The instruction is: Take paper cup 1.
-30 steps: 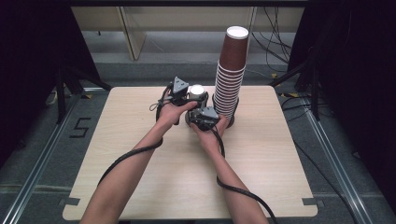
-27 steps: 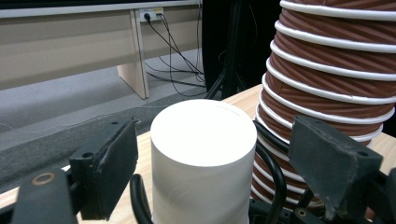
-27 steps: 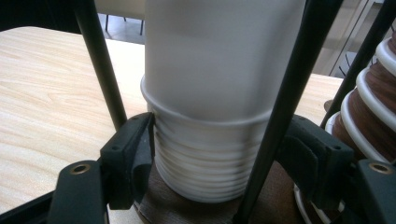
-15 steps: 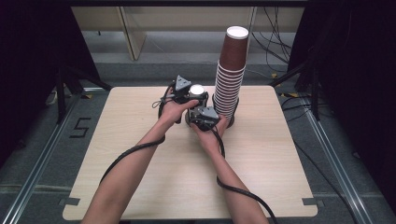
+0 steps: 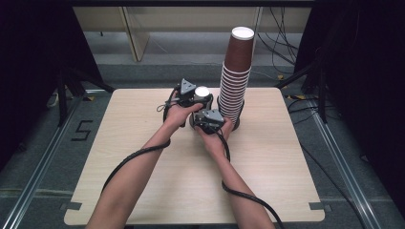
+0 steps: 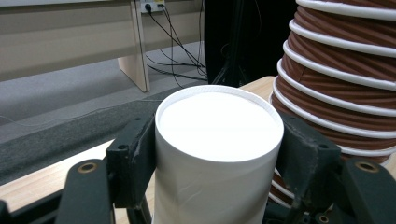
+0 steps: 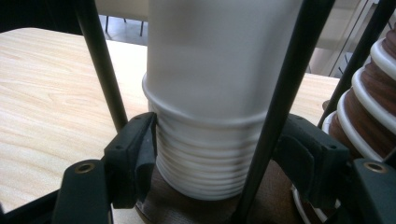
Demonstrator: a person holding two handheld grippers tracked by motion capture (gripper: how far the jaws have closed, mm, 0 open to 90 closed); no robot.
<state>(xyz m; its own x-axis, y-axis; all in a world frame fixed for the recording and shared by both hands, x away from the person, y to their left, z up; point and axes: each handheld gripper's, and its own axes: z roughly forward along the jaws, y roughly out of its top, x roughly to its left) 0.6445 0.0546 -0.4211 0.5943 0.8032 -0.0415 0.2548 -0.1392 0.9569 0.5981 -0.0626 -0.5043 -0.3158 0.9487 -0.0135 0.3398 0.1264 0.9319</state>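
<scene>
White smooth-walled paper cup (image 6: 218,126), upside down with its flat bottom on top, at the middle of the far half of the pale wooden tabletop (image 5: 119,143), just beside the tall tower of brown ribbed paper cups with white rims (image 5: 234,81). Seated on top of a short nest of white cup rims (image 7: 205,172), this in turn on a dark brown base (image 7: 187,212) too blurred to identify. Left gripper (image 6: 218,154) clamped on the white paper cup near its top, one black jaw pressed to each side of the wall; jaws just now closing in, cup between them. Right gripper (image 7: 215,158) lower down, drawn narrow on the nest of white cup rims, pads against both sides of the ribbed band. Seen from the high view, left hand (image 5: 176,114) and right hand (image 5: 215,136) close together, almost touching, forearms coming in from the near edge, a black cable (image 5: 129,160) trailing along the left forearm. Brown tower upright, apart from both grippers, though near the right one.
</scene>
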